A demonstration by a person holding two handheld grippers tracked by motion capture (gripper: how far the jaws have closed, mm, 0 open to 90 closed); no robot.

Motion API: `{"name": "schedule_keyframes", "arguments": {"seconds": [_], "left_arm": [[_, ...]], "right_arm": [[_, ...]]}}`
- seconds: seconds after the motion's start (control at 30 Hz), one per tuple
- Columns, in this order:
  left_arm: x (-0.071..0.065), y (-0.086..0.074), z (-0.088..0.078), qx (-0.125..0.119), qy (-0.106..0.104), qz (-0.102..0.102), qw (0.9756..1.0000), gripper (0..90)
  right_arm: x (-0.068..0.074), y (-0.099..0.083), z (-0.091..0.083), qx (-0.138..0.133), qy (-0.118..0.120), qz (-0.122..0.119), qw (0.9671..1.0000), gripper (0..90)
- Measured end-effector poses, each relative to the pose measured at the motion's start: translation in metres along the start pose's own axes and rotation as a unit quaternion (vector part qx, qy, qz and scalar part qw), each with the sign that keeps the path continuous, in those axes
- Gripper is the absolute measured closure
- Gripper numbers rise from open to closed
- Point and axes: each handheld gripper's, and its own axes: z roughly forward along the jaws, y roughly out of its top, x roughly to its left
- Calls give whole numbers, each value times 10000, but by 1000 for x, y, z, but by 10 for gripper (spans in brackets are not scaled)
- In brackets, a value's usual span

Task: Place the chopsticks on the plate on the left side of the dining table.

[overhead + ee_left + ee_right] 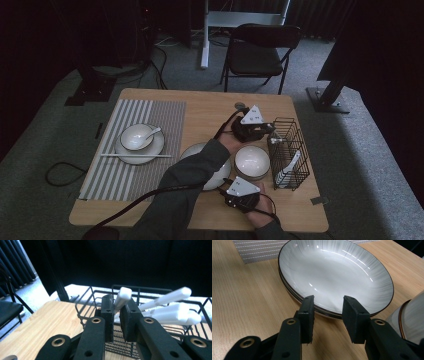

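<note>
your left gripper (117, 315) is pinching a smooth white ceramic spoon handle (122, 298) in the black wire basket (290, 152) at the desk's 3 o'clock; right gripper (328, 315) jaws are hanging spread.

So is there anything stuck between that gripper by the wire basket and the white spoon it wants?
No, nothing visible is in the way. The left hand-held gripper already has its jaws closed on the handle of a white spoon, at the rim of the wire basket. More white spoons lie beside it in the basket, off to one side.
</note>
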Motion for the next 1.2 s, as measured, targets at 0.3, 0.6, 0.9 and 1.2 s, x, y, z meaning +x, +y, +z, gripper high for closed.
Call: {"name": "schedule_keyframes", "arguments": {"seconds": [0.3,0.6,0.9,1.2], "left_arm": [[1,8,-10,-190,59,25,9998,837],[7,22,-37,-673,77,-96,9977,838],[16,42,-81,-1184,204,-80,9927,840],[31,46,-135,-1588,480,-220,9859,842]], "right_arm": [[1,0,1,9,2,-6,10000,615],[1,0,1,18,2,-7,10000,615],[3,0,2,33,-12,-48,10000,615],[4,1,2,37,-21,-57,10000,615]]}}
